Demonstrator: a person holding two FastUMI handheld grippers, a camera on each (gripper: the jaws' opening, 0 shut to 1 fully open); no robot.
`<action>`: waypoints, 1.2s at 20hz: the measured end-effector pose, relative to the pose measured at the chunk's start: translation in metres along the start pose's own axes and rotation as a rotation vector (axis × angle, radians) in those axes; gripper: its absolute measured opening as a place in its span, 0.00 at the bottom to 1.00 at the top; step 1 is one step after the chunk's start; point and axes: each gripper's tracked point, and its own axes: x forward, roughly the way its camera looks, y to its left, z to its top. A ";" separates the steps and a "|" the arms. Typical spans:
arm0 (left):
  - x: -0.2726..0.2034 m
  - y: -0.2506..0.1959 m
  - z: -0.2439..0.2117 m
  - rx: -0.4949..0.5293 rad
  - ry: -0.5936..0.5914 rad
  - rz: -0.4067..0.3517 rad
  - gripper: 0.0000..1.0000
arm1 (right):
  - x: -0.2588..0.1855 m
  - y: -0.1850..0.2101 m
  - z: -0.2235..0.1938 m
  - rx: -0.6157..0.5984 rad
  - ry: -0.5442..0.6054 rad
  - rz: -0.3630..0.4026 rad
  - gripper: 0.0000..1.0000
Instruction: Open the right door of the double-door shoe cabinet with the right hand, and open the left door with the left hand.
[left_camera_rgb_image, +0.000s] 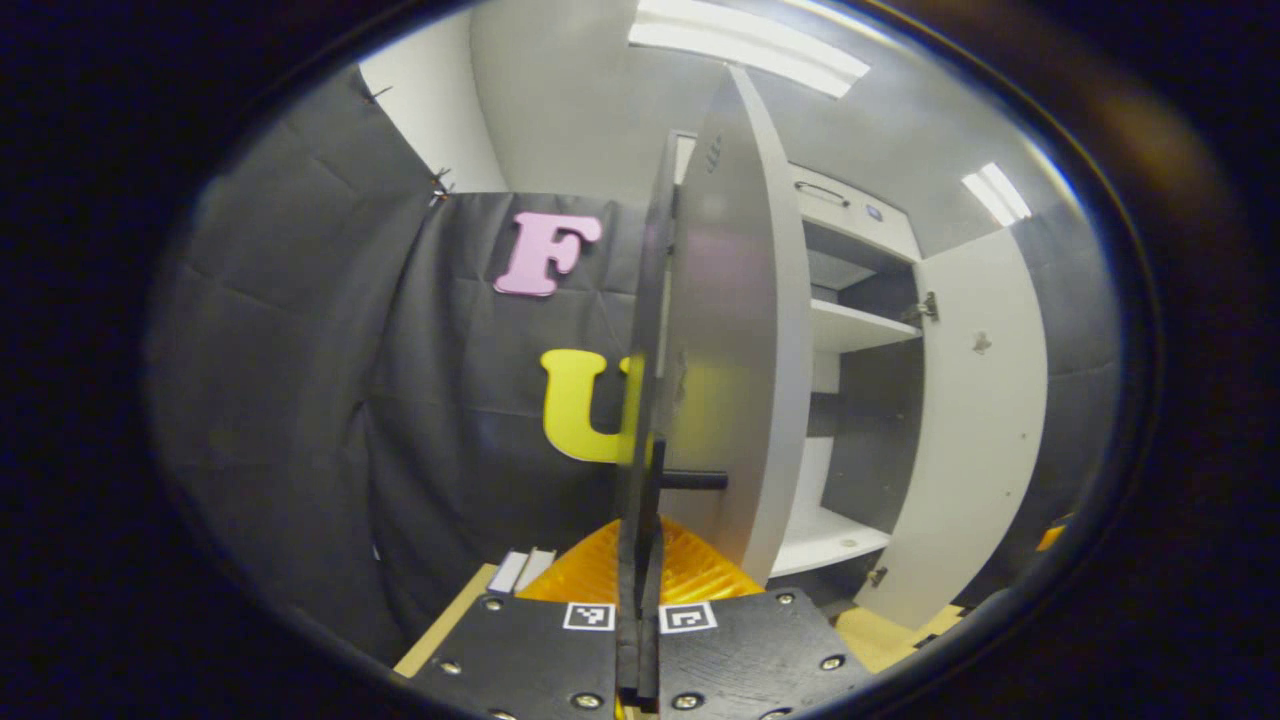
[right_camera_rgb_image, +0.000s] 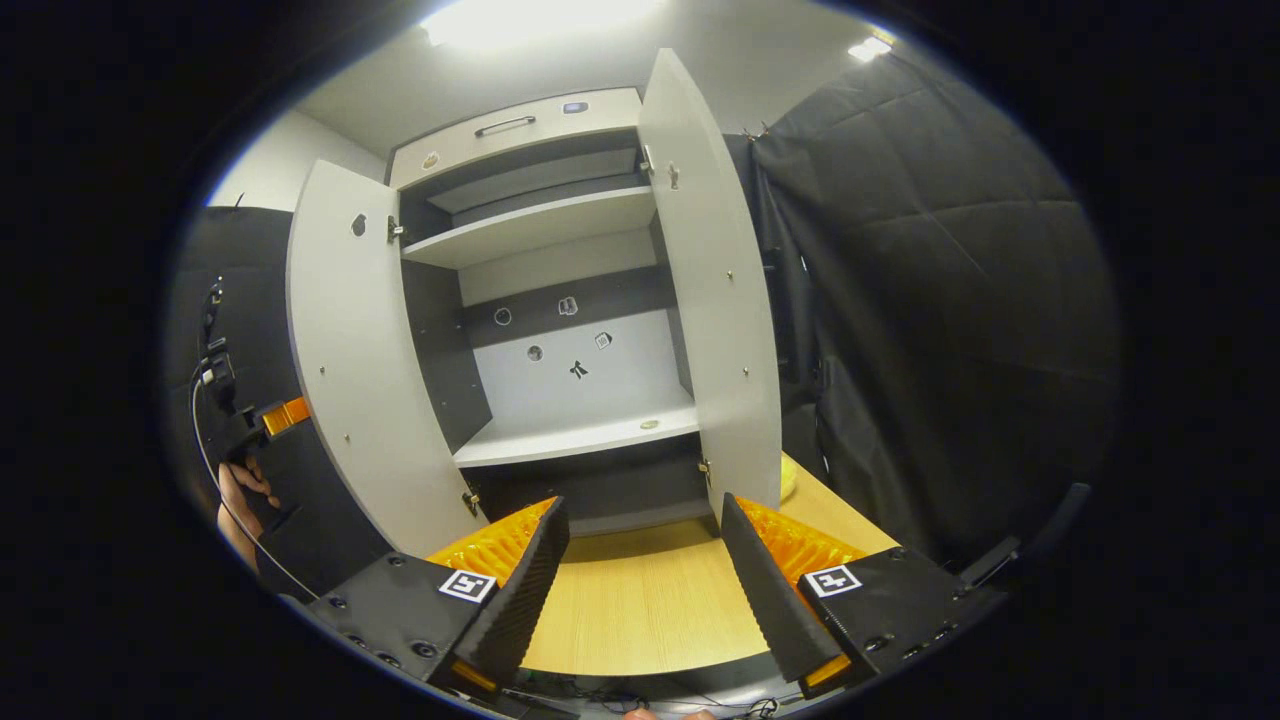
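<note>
With both doors of the shoe cabinet (right_camera_rgb_image: 560, 330) already swung wide, the job looks all but finished, and what remains, by my reading, is the letting go. In the left gripper view, the left gripper (left_camera_rgb_image: 640, 600) has its two fingers drawn close on the thin front edge of the left door (left_camera_rgb_image: 735, 330), which stands edge-on straight ahead with its dark bar handle (left_camera_rgb_image: 695, 480) jutting to one side; the fingers appear to pinch the panel itself rather than the handle. In the right gripper view, the right gripper (right_camera_rgb_image: 645, 570) hangs spread and empty over the pale wood tabletop (right_camera_rgb_image: 640, 600), well apart from the right door (right_camera_rgb_image: 715, 300), which stands open beside the dark booth cloth. The same view catches a hand (right_camera_rgb_image: 240, 505) holding the other gripper behind the left door. The next move probably calls for easing the left fingers apart and drawing back without nudging the door shut. The cabinet is flat, smooth laminate: pale grey doors and shelves (right_camera_rgb_image: 545, 230), darker inner walls, small metal hinges and a drawer front (right_camera_rgb_image: 515, 125) with a slim handle across the top. The shelves sit bare.
</note>
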 end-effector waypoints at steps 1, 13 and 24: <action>-0.004 -0.014 0.002 -0.046 0.000 -0.038 0.01 | 0.000 -0.001 0.003 -0.010 -0.006 0.001 0.96; -0.001 -0.008 -0.008 0.091 0.041 0.033 0.01 | 0.002 -0.025 0.008 0.026 0.002 -0.030 0.96; -0.041 -0.005 0.009 0.064 0.032 0.157 0.01 | 0.036 -0.081 0.035 0.066 -0.048 -0.063 0.96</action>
